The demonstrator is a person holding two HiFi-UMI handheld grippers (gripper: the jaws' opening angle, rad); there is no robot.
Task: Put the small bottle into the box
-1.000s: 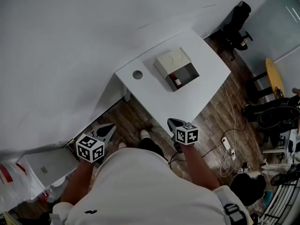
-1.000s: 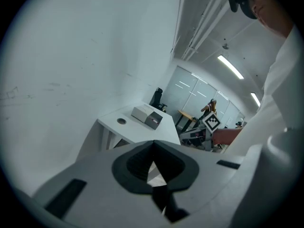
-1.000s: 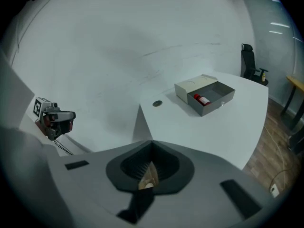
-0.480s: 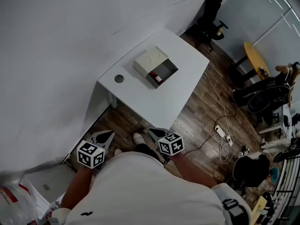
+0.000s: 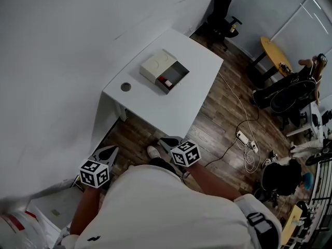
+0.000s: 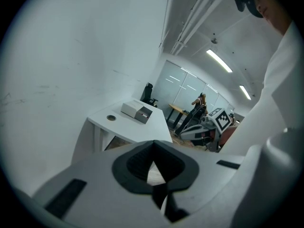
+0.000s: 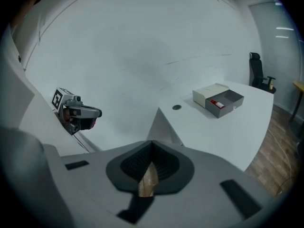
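The box [image 5: 163,71] lies on the white table [image 5: 199,84], far ahead of me, with its grey tray pulled open beside the white lid. A small red bottle [image 5: 165,81] lies in the tray; the right gripper view shows the box [image 7: 218,100] and the bottle [image 7: 217,103] as well. My left gripper [image 5: 106,152] and right gripper [image 5: 165,141] hang low by my body over the wooden floor, well short of the table. Both are shut and hold nothing. In the left gripper view the box [image 6: 137,112] is small and distant.
A round dark disc [image 5: 125,86] sits on the table left of the box. A black office chair [image 5: 220,4] stands behind the table. Cables and a power strip [image 5: 244,138] lie on the floor at right, near a yellow round table [image 5: 275,53] and a person [image 5: 290,90].
The table and box have slid up and left in the head view and look smaller. Both grippers have drifted a little left and stay shut and empty.
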